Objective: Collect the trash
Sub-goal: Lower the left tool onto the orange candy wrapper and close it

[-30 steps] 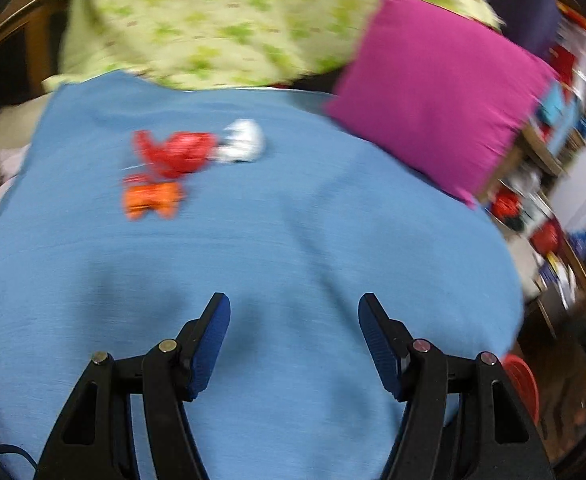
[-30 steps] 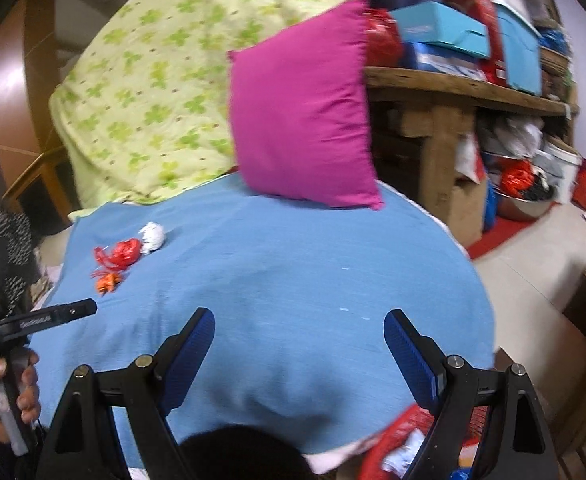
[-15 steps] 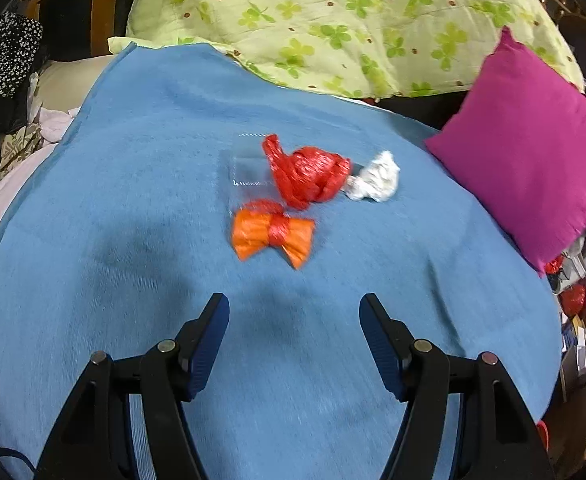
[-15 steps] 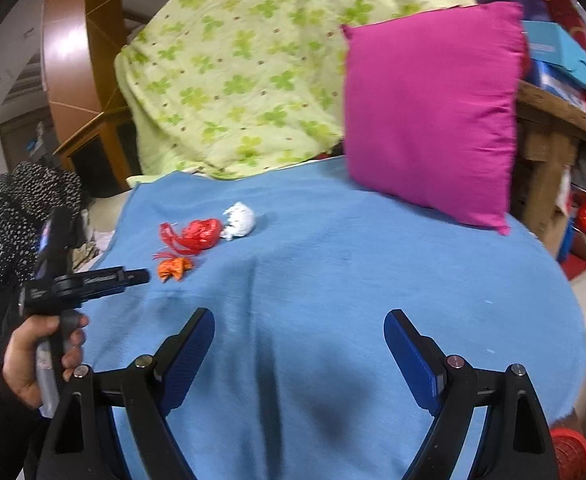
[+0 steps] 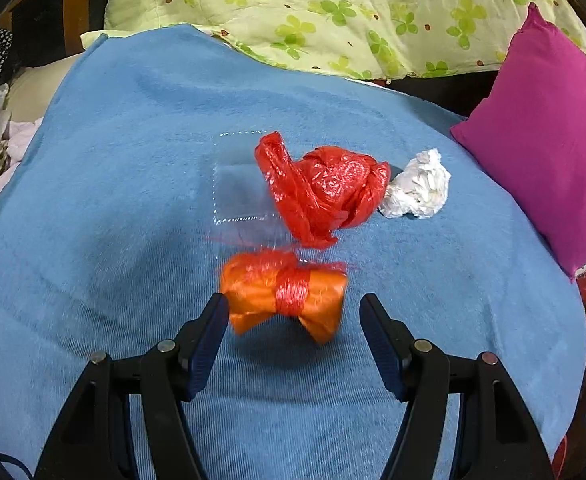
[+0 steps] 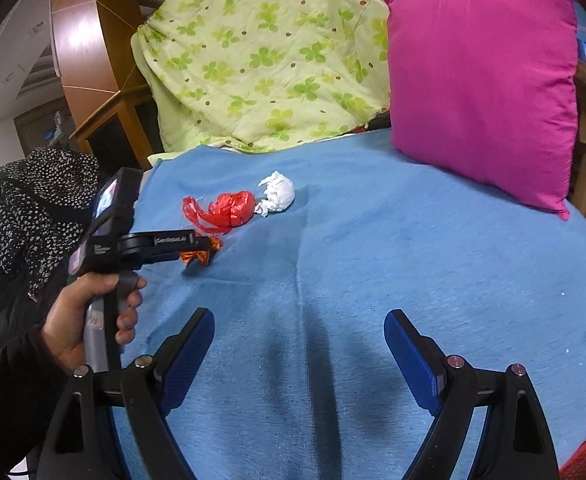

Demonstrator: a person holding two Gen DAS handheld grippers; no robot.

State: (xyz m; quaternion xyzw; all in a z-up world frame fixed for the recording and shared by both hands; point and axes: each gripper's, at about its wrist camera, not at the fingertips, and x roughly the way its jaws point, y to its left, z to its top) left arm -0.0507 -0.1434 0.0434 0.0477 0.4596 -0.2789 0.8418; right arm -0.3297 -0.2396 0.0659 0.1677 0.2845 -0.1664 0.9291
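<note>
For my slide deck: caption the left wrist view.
Open left gripper closes in on an orange wrapper beside a red bag on a blue blanket.

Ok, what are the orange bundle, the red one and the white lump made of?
Orange bundle: looks like thin glossy plastic film, cinched by a red band. Red bundle: crinkled shiny plastic, probably a bag, with sharp highlights. White lump: matte and crumpled, likely tissue or paper. All lie on the blue blanket.

Blue-blanketed bed (image 5: 113,200), orange wrapper (image 5: 283,290), red bag (image 5: 325,188), white paper wad (image 5: 419,190), magenta pillow (image 5: 549,136)
</note>
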